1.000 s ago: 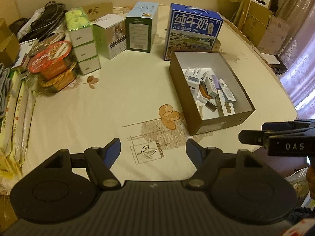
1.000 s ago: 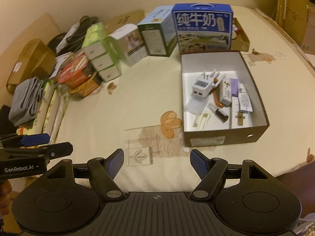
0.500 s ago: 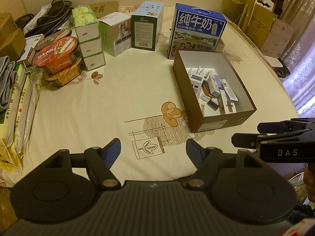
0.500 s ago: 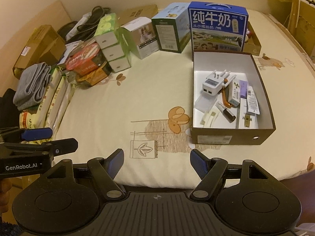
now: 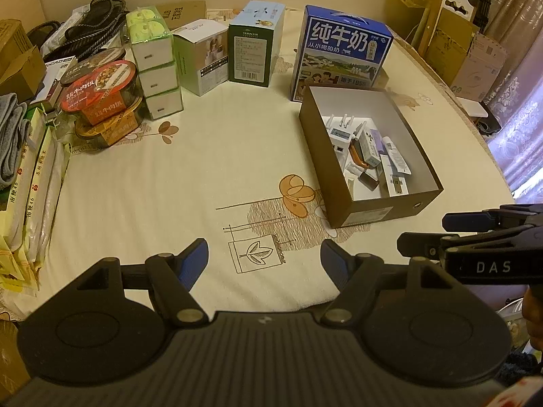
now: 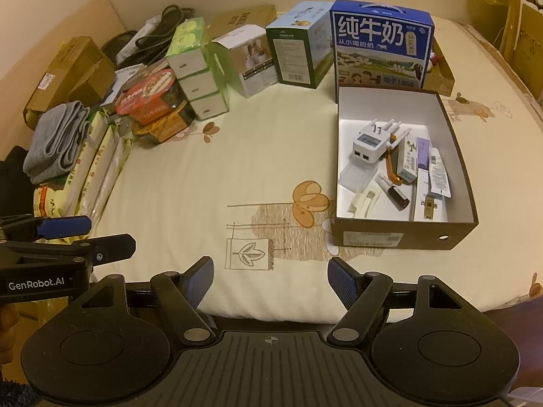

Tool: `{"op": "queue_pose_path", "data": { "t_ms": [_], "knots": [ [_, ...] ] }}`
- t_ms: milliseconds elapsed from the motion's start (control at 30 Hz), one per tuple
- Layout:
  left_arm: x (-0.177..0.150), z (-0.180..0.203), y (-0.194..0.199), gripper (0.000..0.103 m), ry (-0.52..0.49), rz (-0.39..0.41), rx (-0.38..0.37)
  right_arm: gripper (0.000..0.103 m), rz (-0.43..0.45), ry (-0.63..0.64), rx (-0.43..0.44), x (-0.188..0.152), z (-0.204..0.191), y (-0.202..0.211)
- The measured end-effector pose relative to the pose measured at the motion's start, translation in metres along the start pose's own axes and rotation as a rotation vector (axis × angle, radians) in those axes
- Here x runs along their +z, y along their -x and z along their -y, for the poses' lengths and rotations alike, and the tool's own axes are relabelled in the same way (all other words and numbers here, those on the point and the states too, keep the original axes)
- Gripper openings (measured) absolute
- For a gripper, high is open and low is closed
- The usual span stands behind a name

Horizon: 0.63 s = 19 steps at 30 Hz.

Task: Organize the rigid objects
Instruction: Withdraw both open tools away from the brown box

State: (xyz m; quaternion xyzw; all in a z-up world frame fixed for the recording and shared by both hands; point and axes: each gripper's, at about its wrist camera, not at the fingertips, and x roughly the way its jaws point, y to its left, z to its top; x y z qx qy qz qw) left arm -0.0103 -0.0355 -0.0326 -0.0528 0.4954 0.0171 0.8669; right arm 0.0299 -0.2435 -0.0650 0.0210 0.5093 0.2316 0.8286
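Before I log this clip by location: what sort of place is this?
Most likely a bedroom at home, with a bed used as the work surface. The cream printed sheet covers a soft, rounded-edged pad, curtains hang at one side, and household goods such as a milk carton line the wall.

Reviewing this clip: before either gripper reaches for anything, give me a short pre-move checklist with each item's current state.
1. Left gripper open, nothing between its fingers: ok.
2. Right gripper open, nothing between its fingers: ok.
3. Brown open-top cardboard box upright, opening unobstructed: ok.
4. Spare room in the box: ok; white floor bare at the far end, past the white multi-prong plug adapter.
5. Cream patterned tablecloth bare between grippers and box: ok.
6. Which item goes next: cannot tell; the blue milk carton and stacked packages stand at the far side.
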Motion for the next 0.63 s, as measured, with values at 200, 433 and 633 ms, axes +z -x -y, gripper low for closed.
{"op": "queue_pose_path", "data": {
  "t_ms": [200,433,633],
  "knots": [
    [0.0003,-0.0007,0.0002,0.070,0.000,0.000,0.001,0.071,-0.001,0.001,0.002,-0.0003,0.0000,-0.0008],
    [0.0005,-0.0021,-0.0004,0.070,0.002,-0.001,0.005,0.071,-0.005,0.000,0.002,-0.0004,-0.0006,-0.0018],
    [0.0007,-0.0024,-0.0003,0.070,0.001,-0.002,0.012,0.071,-0.004,-0.001,0.000,-0.0001,-0.0005,-0.0018]
  ]
}}
